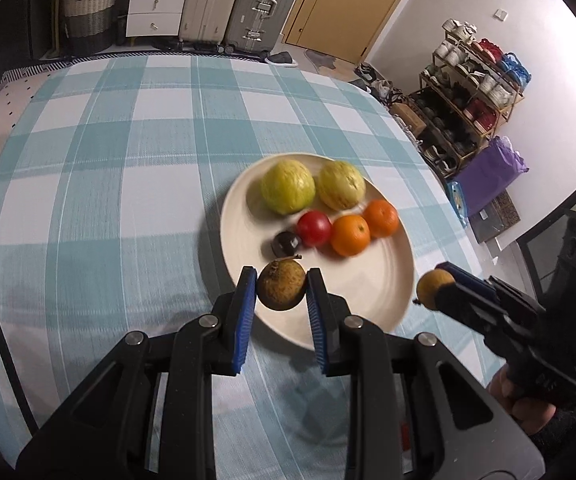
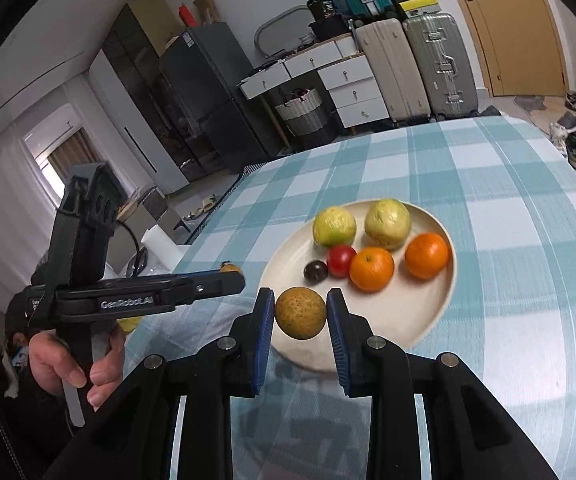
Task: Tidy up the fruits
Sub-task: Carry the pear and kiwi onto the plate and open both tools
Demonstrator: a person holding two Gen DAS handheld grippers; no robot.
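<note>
A cream plate (image 1: 376, 292) (image 2: 404, 320) sits on the checked tablecloth. On it lie two yellow-green guavas (image 1: 287, 187) (image 2: 334, 226), two oranges (image 1: 350, 235) (image 2: 371, 269), a red tomato (image 1: 314, 228) (image 2: 340, 261) and a dark plum (image 1: 285, 243) (image 2: 315, 271). My left gripper (image 1: 281, 290) is shut on a brown round fruit (image 1: 281, 285) above the plate's near rim. My right gripper (image 2: 300, 314) is shut on a second brown round fruit (image 2: 300, 313), also above the near rim. The right gripper also shows in the left wrist view (image 1: 438, 286), right of the plate.
The table (image 1: 107, 200) has a blue-and-white checked cloth. Beyond it stand suitcases (image 1: 263, 4), white drawers (image 1: 155, 0), a woven basket (image 1: 87, 12) and a shoe rack (image 1: 468, 92) on the right. The table's far edge curves round.
</note>
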